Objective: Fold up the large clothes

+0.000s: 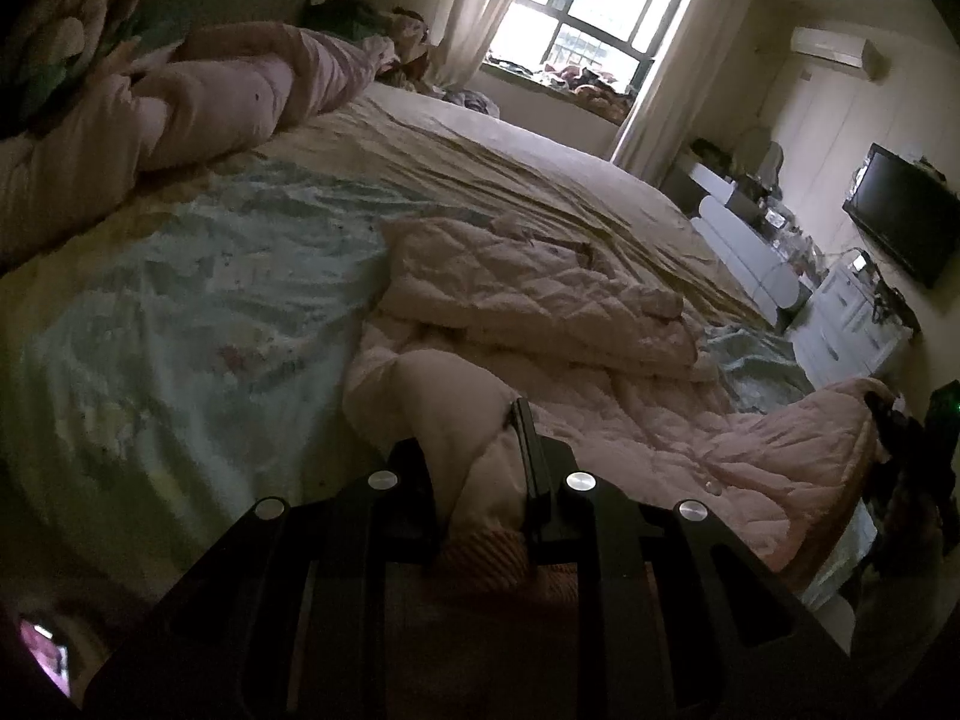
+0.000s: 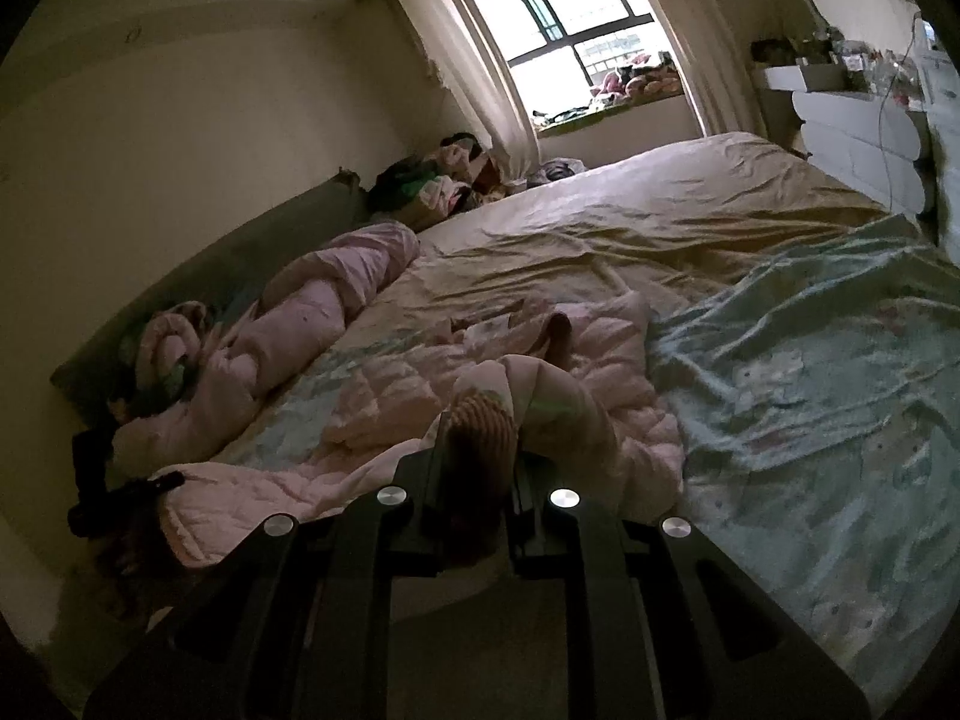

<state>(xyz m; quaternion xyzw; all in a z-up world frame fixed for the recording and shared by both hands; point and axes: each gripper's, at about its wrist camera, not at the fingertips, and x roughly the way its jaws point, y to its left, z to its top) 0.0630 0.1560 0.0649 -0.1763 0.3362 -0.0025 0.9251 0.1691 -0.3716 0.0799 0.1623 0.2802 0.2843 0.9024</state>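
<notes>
A pale pink quilted garment lies crumpled on the bed, partly folded over itself. It also shows in the right wrist view. My left gripper is shut on a bunched edge of the garment with a ribbed cuff between its jaws. My right gripper is shut on another part of the garment, with a ribbed cuff showing between its fingers. The other gripper shows dimly at the far right of the left wrist view and at the far left of the right wrist view.
The bed has a pale blue printed sheet and a beige sheet. A rolled pink duvet lies along the headboard. A window, white drawers and a TV stand beyond the bed.
</notes>
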